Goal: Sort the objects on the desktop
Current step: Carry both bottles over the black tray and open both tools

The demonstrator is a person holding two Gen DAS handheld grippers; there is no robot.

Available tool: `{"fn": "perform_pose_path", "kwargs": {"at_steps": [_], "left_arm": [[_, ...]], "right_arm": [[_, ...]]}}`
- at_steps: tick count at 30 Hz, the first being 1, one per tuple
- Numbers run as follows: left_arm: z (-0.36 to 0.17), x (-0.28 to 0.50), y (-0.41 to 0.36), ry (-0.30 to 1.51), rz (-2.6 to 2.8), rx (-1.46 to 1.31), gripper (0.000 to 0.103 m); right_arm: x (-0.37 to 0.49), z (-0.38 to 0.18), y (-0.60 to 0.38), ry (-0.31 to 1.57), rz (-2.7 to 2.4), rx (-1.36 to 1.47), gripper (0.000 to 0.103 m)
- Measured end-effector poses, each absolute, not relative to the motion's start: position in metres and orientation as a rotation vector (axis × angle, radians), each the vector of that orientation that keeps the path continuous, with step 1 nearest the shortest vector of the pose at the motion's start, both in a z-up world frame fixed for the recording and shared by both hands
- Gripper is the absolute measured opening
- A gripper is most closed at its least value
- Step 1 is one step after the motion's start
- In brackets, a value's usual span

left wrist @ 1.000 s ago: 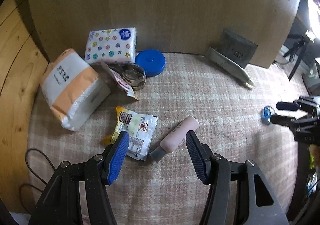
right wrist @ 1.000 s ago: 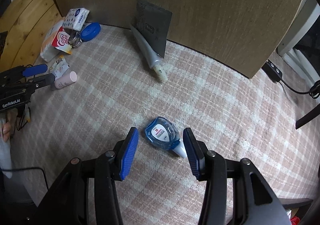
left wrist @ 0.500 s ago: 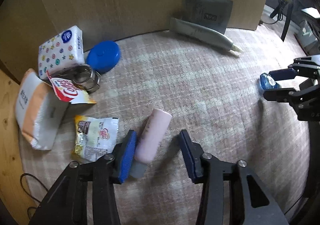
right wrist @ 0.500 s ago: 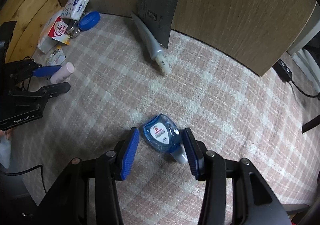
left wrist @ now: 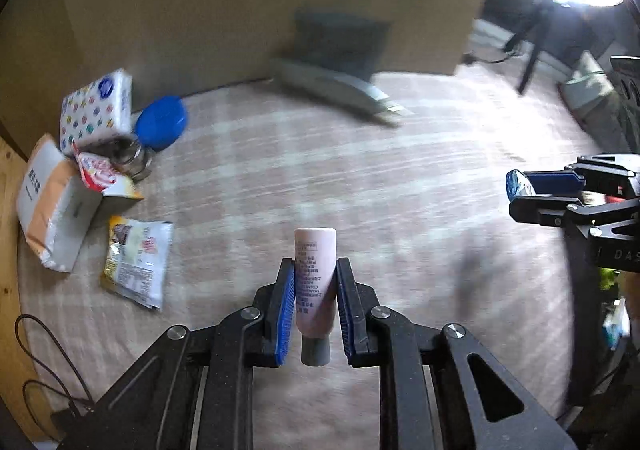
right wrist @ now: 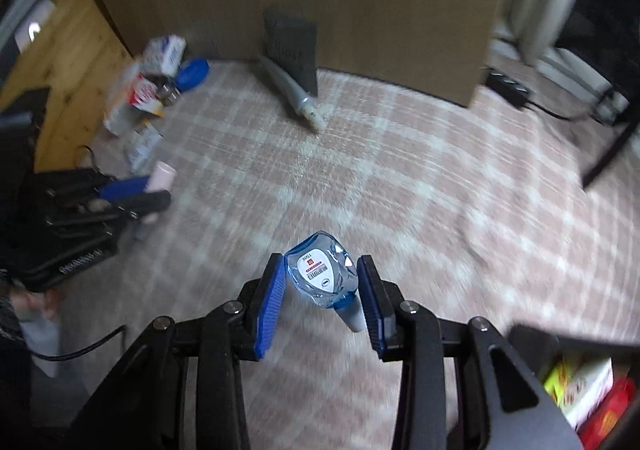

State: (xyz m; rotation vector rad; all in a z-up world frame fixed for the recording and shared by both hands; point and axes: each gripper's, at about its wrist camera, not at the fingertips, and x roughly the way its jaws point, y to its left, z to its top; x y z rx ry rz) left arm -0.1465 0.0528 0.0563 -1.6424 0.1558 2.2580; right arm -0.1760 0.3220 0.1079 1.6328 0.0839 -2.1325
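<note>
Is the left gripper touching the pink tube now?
Touching. In the left wrist view, the left gripper has its blue pads pressed on both sides of the pink tube, with no gap visible. Its jaws have just been closing on it.

grey tube motion-blurred, red and green boxes cut off

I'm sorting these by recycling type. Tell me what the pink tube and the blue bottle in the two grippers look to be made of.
Pink tube: probably soft plastic with a matte finish; opaque pastel body with printed text and a grey cap.

Blue bottle: probably clear rigid plastic, glossy; its blue-tinted body is see-through with bright highlights, plus a paper-like label and a white nozzle. Glass can't be ruled out.
</note>
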Motion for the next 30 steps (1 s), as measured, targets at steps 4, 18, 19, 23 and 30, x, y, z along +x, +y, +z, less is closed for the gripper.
{"fn": "perform_pose_path", "kwargs": {"at_steps": [4,18,19,23,30], "left_arm": [[0.088,-0.124,0.101,0.177,2.215,-1.542,0.019],[0.121,-0.082,0.321,0.243,1.942,-1.335,0.019],[0.120,-0.079,0.332,0.249,1.932,-1.331,0.019],[0.120,-0.070,0.367,0.278,1.894,-1.323,0.019],[0.124,-0.058,0.383,0.329,1.907,-1.306,0.049]], "right_arm": [[-0.139,0.129,0.319,-0.013,-2.197,1.594,0.036],[-0.024,0.156,0.554,-0.271,-2.599,1.754,0.036],[-0.016,0.157,0.566,-0.288,-2.624,1.767,0.036],[0.005,0.154,0.607,-0.356,-2.678,1.808,0.036],[0.008,0.143,0.608,-0.316,-2.645,1.861,0.046]]}}
